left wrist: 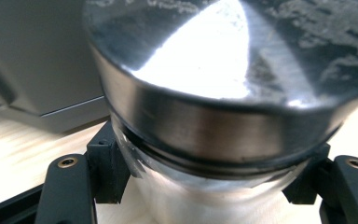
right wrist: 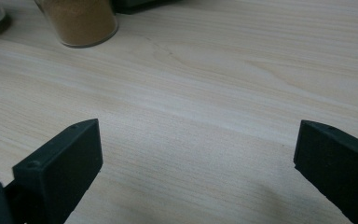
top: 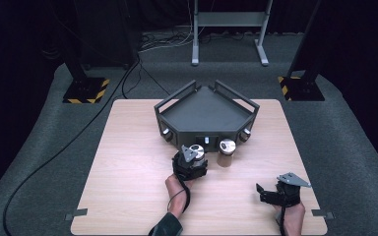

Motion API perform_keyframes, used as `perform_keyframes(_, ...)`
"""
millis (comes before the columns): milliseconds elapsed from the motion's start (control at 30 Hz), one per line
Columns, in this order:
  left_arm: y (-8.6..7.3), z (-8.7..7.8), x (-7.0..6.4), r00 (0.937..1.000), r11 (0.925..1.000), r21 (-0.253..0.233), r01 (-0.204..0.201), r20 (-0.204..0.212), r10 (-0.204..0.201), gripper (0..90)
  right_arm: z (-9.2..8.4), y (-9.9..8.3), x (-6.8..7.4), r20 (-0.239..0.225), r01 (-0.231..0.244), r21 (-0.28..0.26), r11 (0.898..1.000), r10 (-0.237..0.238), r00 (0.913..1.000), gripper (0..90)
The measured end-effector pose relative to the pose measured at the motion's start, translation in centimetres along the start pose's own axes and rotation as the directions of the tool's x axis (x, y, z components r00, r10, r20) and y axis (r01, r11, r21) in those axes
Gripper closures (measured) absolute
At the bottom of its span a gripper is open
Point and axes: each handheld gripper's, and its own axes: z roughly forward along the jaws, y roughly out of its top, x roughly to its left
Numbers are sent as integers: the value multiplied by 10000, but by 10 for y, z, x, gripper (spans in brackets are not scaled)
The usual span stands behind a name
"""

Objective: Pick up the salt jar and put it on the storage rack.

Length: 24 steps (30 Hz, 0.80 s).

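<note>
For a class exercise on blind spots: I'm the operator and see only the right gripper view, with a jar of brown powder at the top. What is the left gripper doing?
Observer: The left gripper is shut on a metal-lidded jar, pads against the glass below the lid.
Operator: Where is that jar?
Observer: On the table, just left of the brown-powder jar.
Operator: What lies behind them?
Observer: A dark angular tray with raised rails, close behind both jars.
</note>
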Motion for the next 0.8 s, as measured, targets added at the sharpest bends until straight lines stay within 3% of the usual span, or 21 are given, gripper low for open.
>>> perform_keyframes(400, -7, -28, 13, 9999, 9999, -44, -96, -66, 95, 316, -1, -2, 0, 13, -78, -99, 9999, 78, 10000, 1)
perform_keyframes(800, -8, -44, 24, 9995, 9999, -99, 25, -325, -28, 316, -1, -2, 0, 29, -85, -117, 9999, 85, 10000, 0)
